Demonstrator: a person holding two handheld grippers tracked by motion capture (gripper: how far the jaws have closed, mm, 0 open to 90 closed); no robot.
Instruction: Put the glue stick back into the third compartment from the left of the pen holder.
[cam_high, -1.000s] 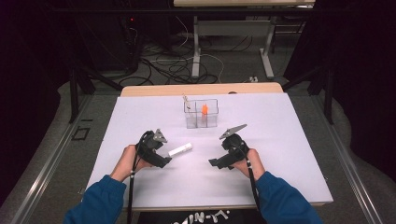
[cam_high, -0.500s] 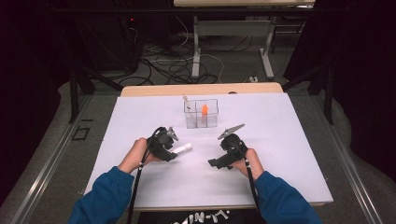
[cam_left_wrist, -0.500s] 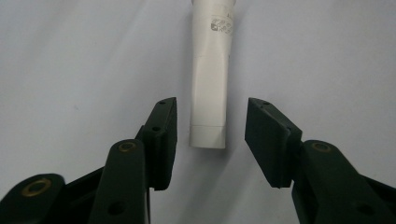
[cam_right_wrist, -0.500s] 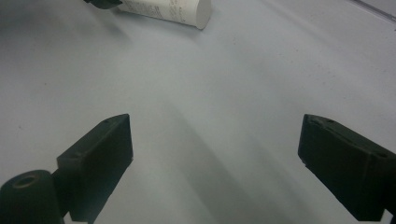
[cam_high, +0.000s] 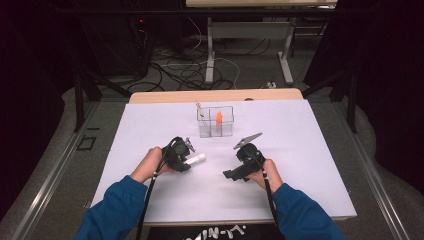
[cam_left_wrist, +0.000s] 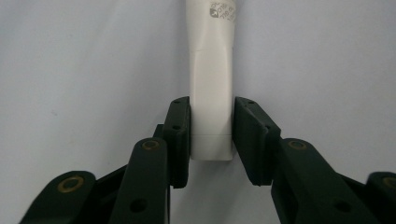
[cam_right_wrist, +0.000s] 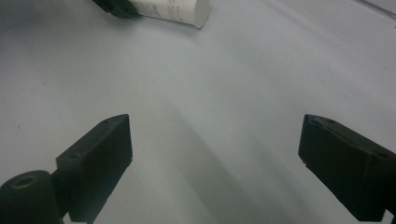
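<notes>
Since the earlier frame my left hand-held gripper (cam_high: 186, 159) has advanced to pinch the white tube (cam_left_wrist: 211, 93) lying on the desk (cam_high: 310, 150) at the clear organiser's (cam_high: 215, 121) seven o'clock, right hand-held gripper (cam_right_wrist: 215, 158) spread idle; end-grip risks pivoting.

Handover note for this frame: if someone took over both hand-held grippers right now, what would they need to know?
Left hand-held gripper: jaws closed on the flat crimped end of the white tube, which lies on the table.
Right hand-held gripper: jaws wide open, holding nothing, low over bare table to the right of the tube.
Clear bin: stands farther back at the middle of the table, with an orange item upright in it.
Done: the tube is gripped.
Left: probably lifting the tube and carrying it to the bin; it is not yet off the table as far as I can tell.
</notes>
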